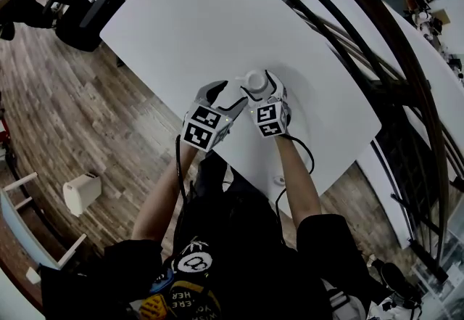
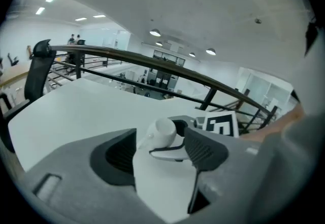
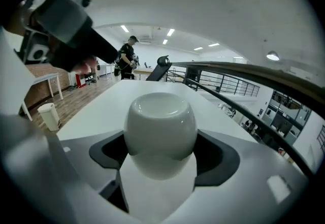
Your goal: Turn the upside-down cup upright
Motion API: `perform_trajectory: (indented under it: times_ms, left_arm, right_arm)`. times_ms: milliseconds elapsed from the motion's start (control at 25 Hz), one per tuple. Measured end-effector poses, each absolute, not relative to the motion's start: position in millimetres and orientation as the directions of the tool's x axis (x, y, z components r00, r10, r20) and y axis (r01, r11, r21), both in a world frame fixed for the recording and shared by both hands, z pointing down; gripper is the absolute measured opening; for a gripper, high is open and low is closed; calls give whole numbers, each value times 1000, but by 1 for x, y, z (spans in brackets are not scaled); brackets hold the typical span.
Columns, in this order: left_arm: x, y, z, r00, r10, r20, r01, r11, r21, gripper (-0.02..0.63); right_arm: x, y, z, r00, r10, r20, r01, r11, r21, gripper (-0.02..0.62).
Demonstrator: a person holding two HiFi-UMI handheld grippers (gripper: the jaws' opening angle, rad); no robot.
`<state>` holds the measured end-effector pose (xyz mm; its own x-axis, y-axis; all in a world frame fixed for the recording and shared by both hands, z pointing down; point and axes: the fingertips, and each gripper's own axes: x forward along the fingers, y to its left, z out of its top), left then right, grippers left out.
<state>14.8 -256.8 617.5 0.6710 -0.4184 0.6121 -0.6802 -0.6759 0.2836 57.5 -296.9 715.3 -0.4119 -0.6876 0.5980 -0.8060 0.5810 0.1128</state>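
We are at the grasp, the right gripper [image 3: 162,154] clamped on the sides of the cup [image 3: 160,134], which sits bottom-up on the table [image 1: 188,28], the left gripper [image 2: 161,153] open and empty just beside it; next we should lift and roll it over.

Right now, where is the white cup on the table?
In the head view the cup sits on the white table just right of centre, between the right gripper's jaws, with the left gripper close at its left.
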Motion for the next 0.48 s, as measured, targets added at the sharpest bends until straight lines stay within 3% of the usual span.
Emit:
perform_trajectory:
  times_ms: [80, 160, 360, 440, 480]
  left_arm:
    - [34, -264, 620, 663, -355, 660, -633, -736, 240, 376]
    - [50, -263, 623, 651, -296, 699, -577, -792, 202, 423]
    - [67, -247, 632, 625, -146, 767, -450, -870, 202, 422]
    - [68, -244, 632, 625, -97, 774, -434, -868, 242, 357]
    - [68, -243, 631, 627, -79, 775, -435, -860, 265, 357]
  right_arm:
    - [50, -285, 694, -432, -683, 589, -771, 618, 151, 388]
    - [43, -273, 679, -437, -674, 595, -728, 654, 205, 388]
    - [31, -249, 664, -423, -644, 638, -629, 715, 305, 388]
    - [30, -249, 662, -405, -640, 653, -591, 728, 347, 388]
    - [31, -249, 662, -397, -636, 662, -577, 733, 359, 388]
